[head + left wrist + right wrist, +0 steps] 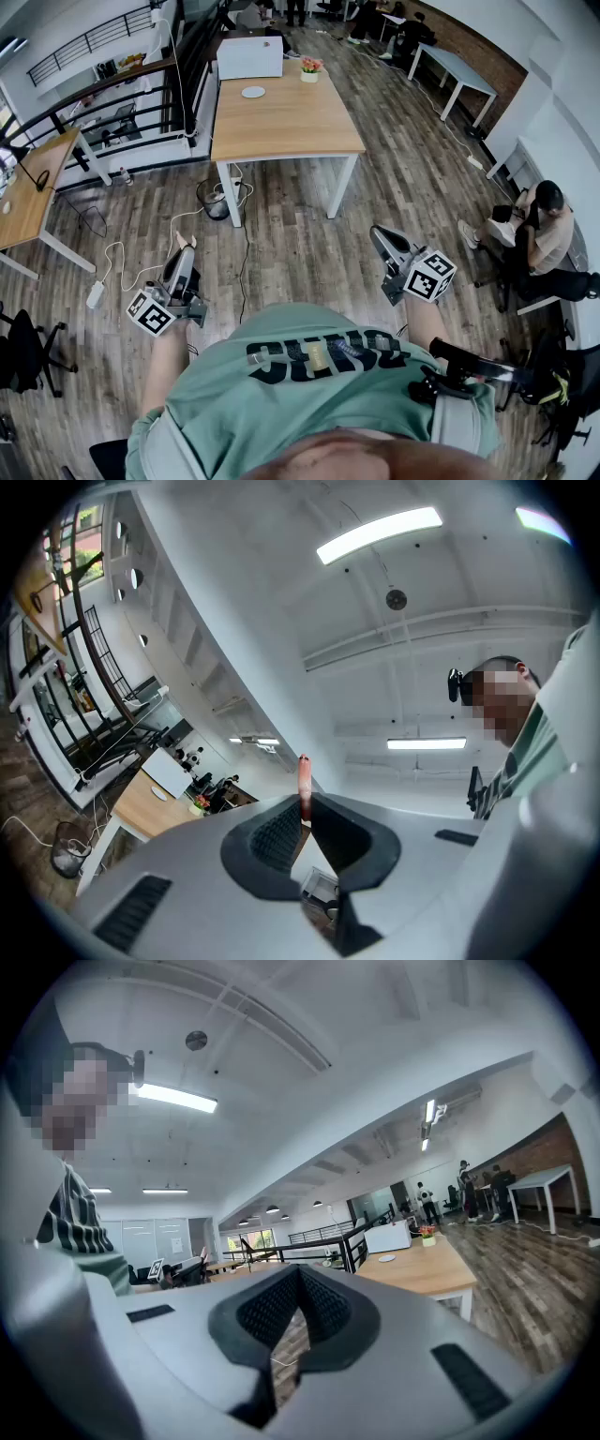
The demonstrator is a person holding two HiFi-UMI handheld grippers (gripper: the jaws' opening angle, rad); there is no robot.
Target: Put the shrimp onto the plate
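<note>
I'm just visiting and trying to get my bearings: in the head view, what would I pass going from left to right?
left tool holding the shrimp → wooden table → right tool → seated person

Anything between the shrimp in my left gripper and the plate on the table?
Nothing visible. The shrimp is pinched in the left gripper; the plate lies on the table ahead, only floor and bare tabletop between.
</note>
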